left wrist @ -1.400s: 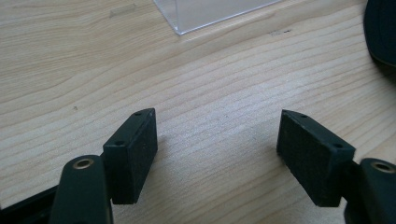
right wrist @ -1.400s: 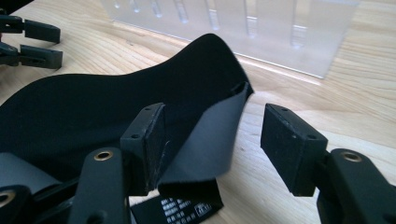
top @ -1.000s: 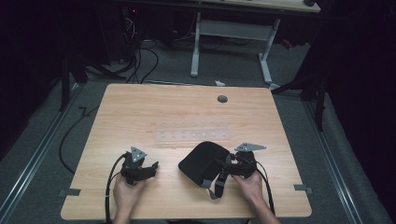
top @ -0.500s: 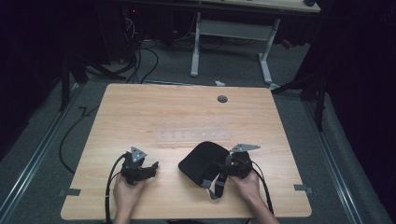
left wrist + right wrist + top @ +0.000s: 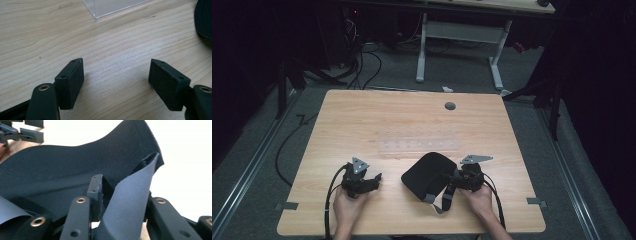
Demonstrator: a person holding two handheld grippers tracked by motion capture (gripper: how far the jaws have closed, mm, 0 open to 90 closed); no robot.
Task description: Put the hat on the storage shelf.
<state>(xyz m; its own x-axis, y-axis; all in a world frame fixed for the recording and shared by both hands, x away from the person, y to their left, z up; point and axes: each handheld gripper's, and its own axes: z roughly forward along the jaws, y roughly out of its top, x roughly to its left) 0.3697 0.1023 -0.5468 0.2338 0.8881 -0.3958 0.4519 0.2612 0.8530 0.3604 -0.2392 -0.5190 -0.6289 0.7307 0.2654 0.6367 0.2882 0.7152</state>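
Black fabric sits pinched between the fingers of my right gripper (image 5: 456, 181), which has hold of the near right edge of a dark, rounded cloth piece (image 5: 426, 175) lying on the pale wood surface (image 5: 412, 125) toward my side, a little right of centre. In the right gripper view the fingers press together on a fold where the black outer face meets a smoother grey underside, and the edge curls up between them; I judge I have taken that raised edge because it is the easiest part to pick off a flat board. The cloth piece looks soft and slightly domed, matte black on top, with a grey strap (image 5: 438, 200) trailing off its near edge toward me. I cannot tell what the thing is exactly, perhaps a cap or a pouch. My left gripper (image 5: 371, 181) rests on the surface well apart from the cloth, to its left, its fingers (image 5: 71, 81) spread wide with nothing but bare wood between them. It seems parked there to stay clear while being ready to come in from the other side. A clear plastic strip (image 5: 417, 145) lies flat on the surface just beyond the cloth; its corner shows at the top of the left gripper view.
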